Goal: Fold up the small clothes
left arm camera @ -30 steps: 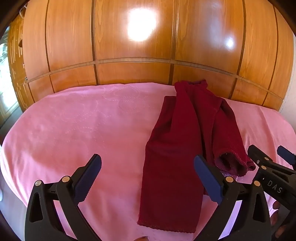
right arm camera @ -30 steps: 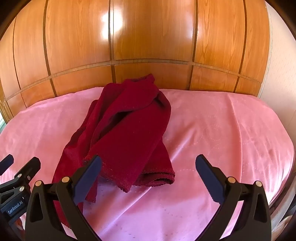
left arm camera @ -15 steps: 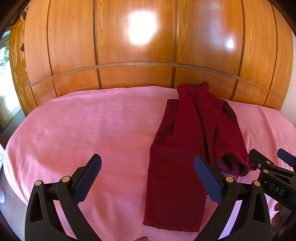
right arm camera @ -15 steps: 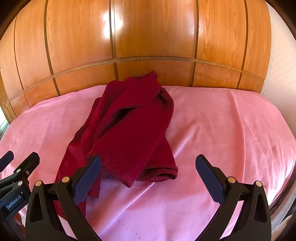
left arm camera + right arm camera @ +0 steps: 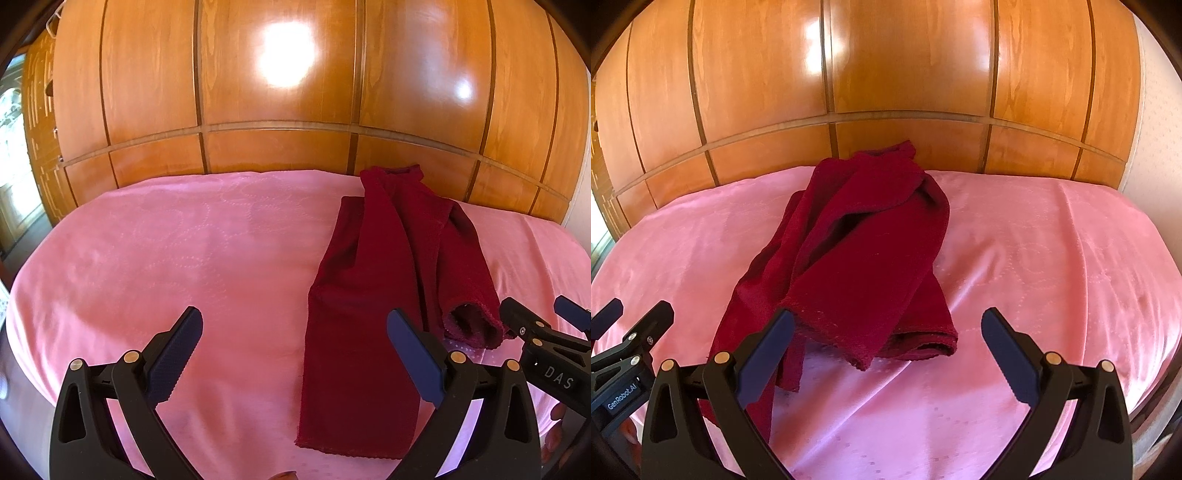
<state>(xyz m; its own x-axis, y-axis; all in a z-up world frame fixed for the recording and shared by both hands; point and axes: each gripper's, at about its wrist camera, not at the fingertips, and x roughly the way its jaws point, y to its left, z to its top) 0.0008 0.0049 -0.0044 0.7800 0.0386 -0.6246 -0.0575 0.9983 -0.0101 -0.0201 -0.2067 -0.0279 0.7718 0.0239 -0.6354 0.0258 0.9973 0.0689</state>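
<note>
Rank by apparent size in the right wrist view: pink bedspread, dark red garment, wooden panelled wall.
1-2. Wooden panelled wall and pink bedspread: alike in spread, and the bedspread lies nearer, so unranked.
3. Dark red garment: clearly smallest.

Garment [image 5: 369,280] lies on bed [image 5: 184,251], lengthwise toward wardrobe [image 5: 280,74] behind. Left gripper [image 5: 295,343] near its left edge; right gripper [image 5: 886,343] over its near end.
</note>
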